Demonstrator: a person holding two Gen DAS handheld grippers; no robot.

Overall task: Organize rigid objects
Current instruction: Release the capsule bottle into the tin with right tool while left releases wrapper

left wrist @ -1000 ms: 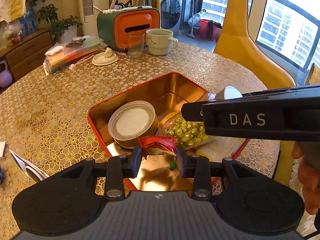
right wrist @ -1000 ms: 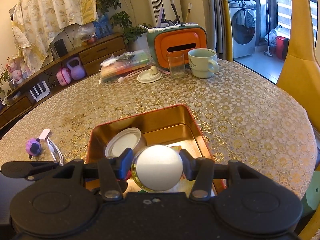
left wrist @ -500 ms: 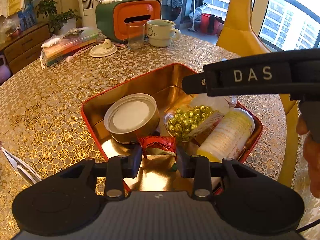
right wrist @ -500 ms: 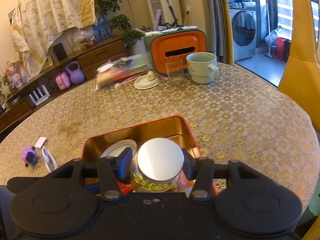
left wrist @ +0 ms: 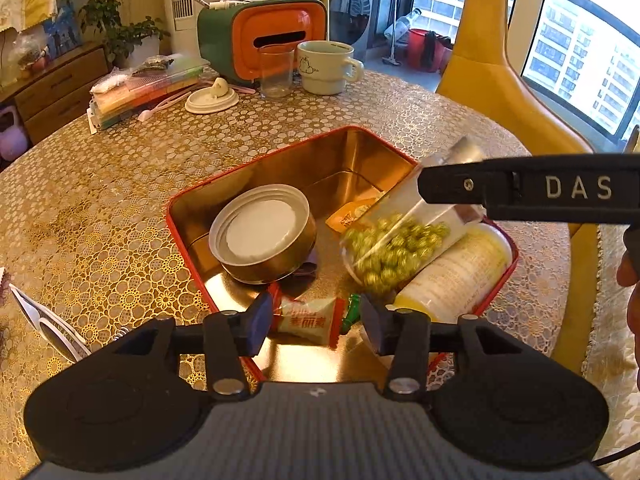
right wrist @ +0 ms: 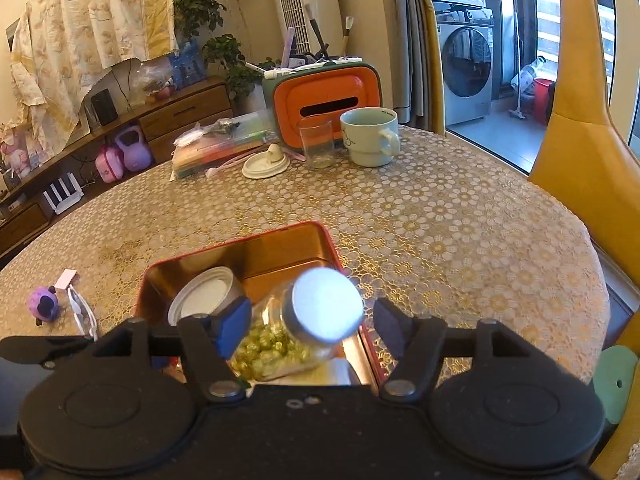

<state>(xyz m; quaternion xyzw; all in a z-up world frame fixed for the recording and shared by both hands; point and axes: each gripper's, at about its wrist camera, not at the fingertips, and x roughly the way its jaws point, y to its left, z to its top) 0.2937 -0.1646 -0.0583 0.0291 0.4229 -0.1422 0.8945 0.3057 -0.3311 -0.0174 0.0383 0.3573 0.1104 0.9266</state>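
A red tin with a gold inside (left wrist: pixel 280 160) sits on the table; it also shows in the right wrist view (right wrist: pixel 256 248). In it lie a round gold can (left wrist: pixel 264 236), a yellow bottle (left wrist: pixel 452 276), and a clear jar of green-gold candies (left wrist: pixel 396 240) with a silver lid (right wrist: pixel 326 310), blurred and tilted. My right gripper (right wrist: pixel 310 324) is open around the jar, fingers apart from it. My left gripper (left wrist: pixel 312 318) is open, with a red-and-white candy packet (left wrist: pixel 308 320) loose between its fingers over the tin's near end.
At the far side stand an orange-green box (left wrist: pixel 272 36), a glass (left wrist: pixel 276 70), a mug (left wrist: pixel 326 66), a white lid (left wrist: pixel 212 98) and a stack of folders (left wrist: pixel 144 88). White glasses (left wrist: pixel 44 320) and a purple toy (right wrist: pixel 44 304) lie left. A yellow chair (left wrist: pixel 500 92) stands right.
Both grippers have opened. The right one let go of the candy jar, which tips and drops into the tin. The left one released the candy packet, which now sits loose between its fingers.
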